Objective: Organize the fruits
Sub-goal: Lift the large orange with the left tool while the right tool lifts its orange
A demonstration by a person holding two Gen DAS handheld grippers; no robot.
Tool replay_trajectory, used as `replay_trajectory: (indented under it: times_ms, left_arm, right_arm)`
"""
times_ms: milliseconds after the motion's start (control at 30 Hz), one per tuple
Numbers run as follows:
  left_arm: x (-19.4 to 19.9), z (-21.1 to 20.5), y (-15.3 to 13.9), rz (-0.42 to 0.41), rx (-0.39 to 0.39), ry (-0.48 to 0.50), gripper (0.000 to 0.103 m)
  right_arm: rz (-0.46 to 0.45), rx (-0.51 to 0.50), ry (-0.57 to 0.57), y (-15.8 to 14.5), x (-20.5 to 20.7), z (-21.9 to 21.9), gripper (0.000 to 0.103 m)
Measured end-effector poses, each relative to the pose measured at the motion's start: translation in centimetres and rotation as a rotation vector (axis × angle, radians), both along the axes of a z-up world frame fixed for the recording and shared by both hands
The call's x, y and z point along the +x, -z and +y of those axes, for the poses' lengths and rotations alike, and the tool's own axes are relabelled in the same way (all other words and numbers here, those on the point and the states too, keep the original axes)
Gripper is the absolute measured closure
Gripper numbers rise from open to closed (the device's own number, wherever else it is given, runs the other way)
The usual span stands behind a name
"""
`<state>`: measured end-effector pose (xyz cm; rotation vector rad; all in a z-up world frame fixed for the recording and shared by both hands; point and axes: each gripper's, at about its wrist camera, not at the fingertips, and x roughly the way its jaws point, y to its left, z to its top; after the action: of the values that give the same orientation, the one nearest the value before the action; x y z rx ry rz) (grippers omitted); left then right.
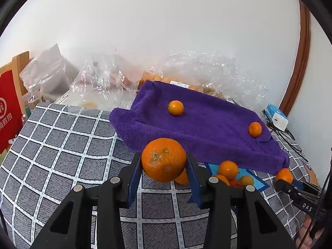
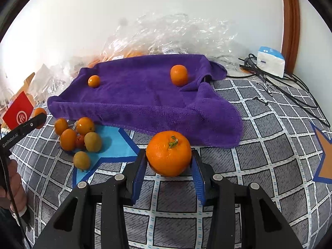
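My left gripper [image 1: 164, 167] is shut on a large orange [image 1: 164, 155], its blue pads pressing both sides, just in front of a purple towel [image 1: 207, 132]. Two small oranges [image 1: 175, 108] [image 1: 254, 129] lie on that towel. My right gripper [image 2: 169, 161] is shut on another large orange [image 2: 168, 149] with a green stem, low over the checked cloth before the towel [image 2: 145, 99]. Two small oranges [image 2: 93, 81] [image 2: 178, 75] show on the towel here too. Several small fruits [image 2: 83, 137] are clustered on a blue star patch to the left.
Crinkled clear plastic bags [image 1: 116, 78] with more fruit line the wall behind the towel. A white charger box [image 2: 270, 61] and black cables [image 2: 290, 95] lie at the right. A red bag [image 1: 8, 108] stands at the left edge. A hand [image 2: 14, 188] holds the other gripper's handle.
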<state>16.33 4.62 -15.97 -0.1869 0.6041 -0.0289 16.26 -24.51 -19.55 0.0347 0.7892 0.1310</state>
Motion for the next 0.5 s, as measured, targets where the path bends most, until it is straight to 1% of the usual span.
replay_trajectory:
  times_ms: [300,433,500]
  left_arm:
    - [-0.86,-0.52,-0.66,-0.062,0.019,0.014,0.063]
    - [-1.12,-0.61,-0.92,-0.086,0.031,-0.004,0.063]
    - [-1.13,-0.48,-0.97,-0.090,0.031,-0.012,0.063]
  right_arm:
    - [-0.008,-0.006,-0.016,-0.17,-0.09,0.10,0.061]
    - [-0.022,0.015,-0.014,-0.37,-0.26,-0.24,0.061]
    - [-0.024,0.008,-0.014,-0.41,-0.28,-0.10,0.061]
